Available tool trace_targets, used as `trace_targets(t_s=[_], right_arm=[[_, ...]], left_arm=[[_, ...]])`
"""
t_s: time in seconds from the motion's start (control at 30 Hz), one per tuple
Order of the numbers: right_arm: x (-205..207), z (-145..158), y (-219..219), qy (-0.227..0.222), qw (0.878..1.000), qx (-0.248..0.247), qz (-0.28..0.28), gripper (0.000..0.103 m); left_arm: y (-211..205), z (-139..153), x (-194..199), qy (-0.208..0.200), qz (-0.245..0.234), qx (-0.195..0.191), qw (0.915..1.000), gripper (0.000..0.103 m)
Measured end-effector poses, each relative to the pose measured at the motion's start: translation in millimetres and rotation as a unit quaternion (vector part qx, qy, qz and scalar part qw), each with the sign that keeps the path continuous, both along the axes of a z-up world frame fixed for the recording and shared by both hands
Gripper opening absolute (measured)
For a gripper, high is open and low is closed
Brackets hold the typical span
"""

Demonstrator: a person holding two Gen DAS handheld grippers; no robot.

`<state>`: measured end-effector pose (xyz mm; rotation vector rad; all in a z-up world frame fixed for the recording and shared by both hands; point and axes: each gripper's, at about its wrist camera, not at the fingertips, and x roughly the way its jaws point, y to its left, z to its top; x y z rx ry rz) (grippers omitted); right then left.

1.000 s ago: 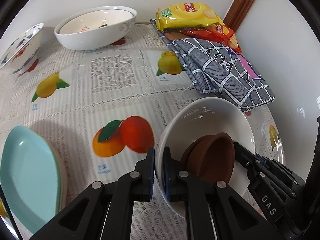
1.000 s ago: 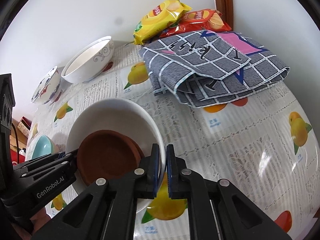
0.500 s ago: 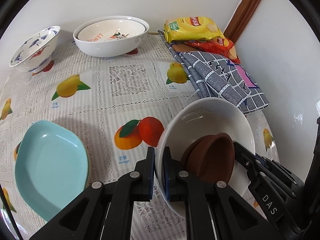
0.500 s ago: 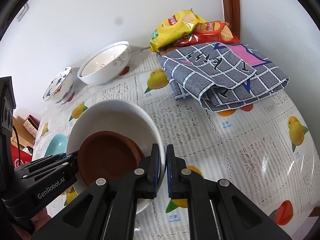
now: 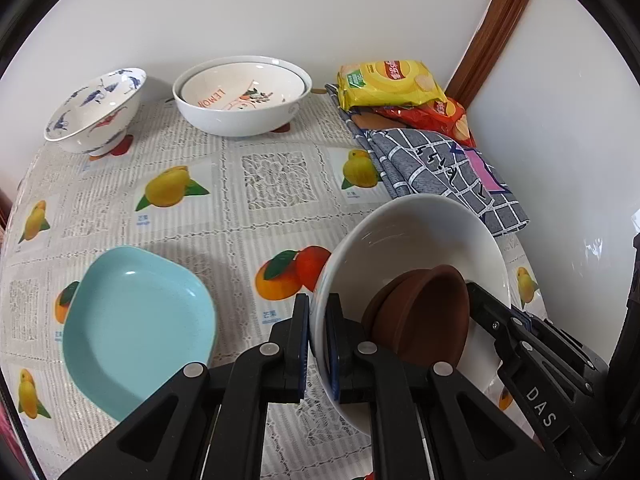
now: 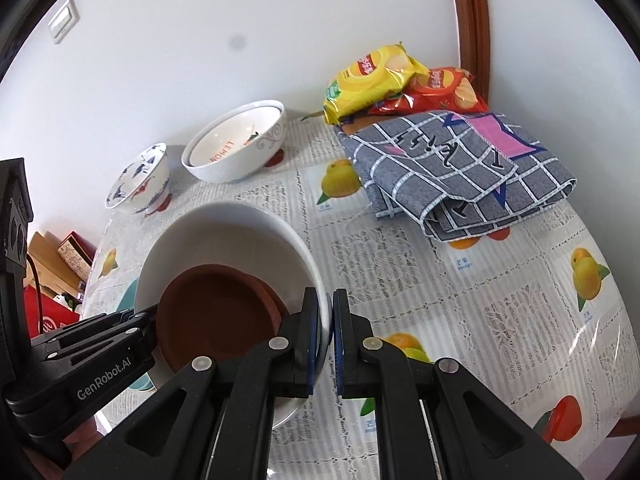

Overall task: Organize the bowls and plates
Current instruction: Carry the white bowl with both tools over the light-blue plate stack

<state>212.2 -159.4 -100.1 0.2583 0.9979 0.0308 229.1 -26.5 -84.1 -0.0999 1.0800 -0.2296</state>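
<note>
Left wrist view: the left gripper [image 5: 318, 334] pinches the near left rim of a large plain white ceramic bowl [image 5: 416, 236], one finger outside the wall and one inside, pads clamped on it. The bowl is tilted and held above the fruit-printed lace-pattern tablecloth [image 5: 240, 208]. Inside it sit two nested reddish-brown shallow bowls [image 5: 424, 328], leaning against the near wall. The right gripper [image 5: 472, 292] reaches in from the lower right and grips the bowl's opposite rim. On the cloth to the left lies a pale turquoise, rounded-square plate [image 5: 136, 328]. Against the white back wall stand a blue-and-red painted footed porcelain bowl [image 5: 94, 110] and, beside it, a wide white bowl with another lettered bowl nested inside [image 5: 242, 98]. At the far right corner a yellow crisp packet [image 5: 388, 82] lies on a red crisp packet [image 5: 436, 118], next to a folded grey checked cloth [image 5: 444, 172].

Right wrist view: the right gripper [image 6: 332, 336] is closed on the right rim of the same white bowl [image 6: 228, 232], which sits between its blue pads. The brown bowls [image 6: 216, 316] rest in the bottom. The left gripper [image 6: 140, 316] holds the rim at the left. Beyond are the painted bowl [image 6: 140, 178], the nested white bowls [image 6: 236, 144], the two packets [image 6: 372, 76] and the checked cloth [image 6: 460, 168]. A sliver of the turquoise plate [image 6: 130, 296] shows past the bowl's left side.
</note>
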Motion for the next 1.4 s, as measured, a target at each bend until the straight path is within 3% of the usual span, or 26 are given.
trace_targets(t_s=[0.53,1.4], right_arm=[[-4,12,30,-0.011,1.000,0.004,0.025,0.007],[6,1,82,-0.004,0.998,0.011,0.064,0.007]], left_arm=[[33,11,-12,-0.006,0.026,0.000,0.9997,0.008],[87,6,-15,-0.004,0.064,0.006,0.9979,0.008]])
